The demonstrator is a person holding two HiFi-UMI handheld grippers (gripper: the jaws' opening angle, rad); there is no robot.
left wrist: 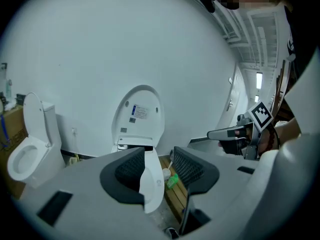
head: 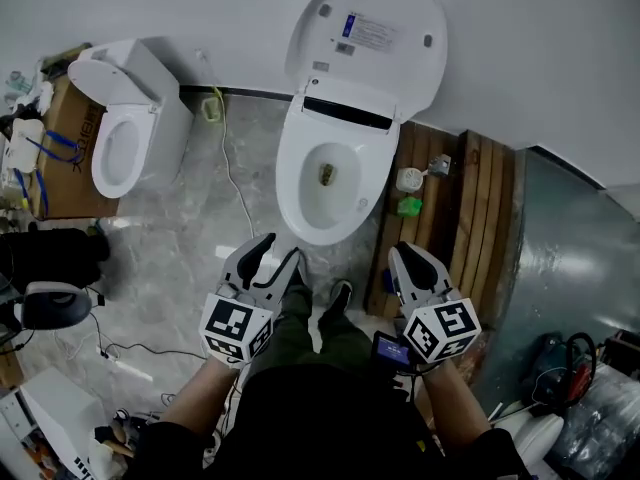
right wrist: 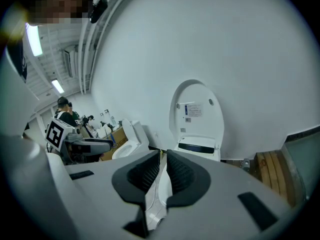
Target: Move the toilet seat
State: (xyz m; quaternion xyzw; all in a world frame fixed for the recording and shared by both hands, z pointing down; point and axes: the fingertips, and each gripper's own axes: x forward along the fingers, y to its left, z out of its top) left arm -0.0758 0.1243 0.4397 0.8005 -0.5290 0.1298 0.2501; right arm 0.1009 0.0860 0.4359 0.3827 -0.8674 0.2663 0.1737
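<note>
A white toilet stands against the wall ahead of me. Its lid is raised, showing a label and two bumpers on the underside. The white ring round the bowl lies flat. My left gripper hangs in the air in front of the bowl's near left side, apart from it. It is open, with a narrow gap and nothing between its pads. My right gripper hovers near the bowl's right front, shut and empty. The toilet also shows past the jaws in the left gripper view and in the right gripper view.
A second white toilet with its lid up stands at the left beside a cardboard box. Wooden planks lie right of the bowl, with a white cup and a green bottle on them. A cable trails over the floor.
</note>
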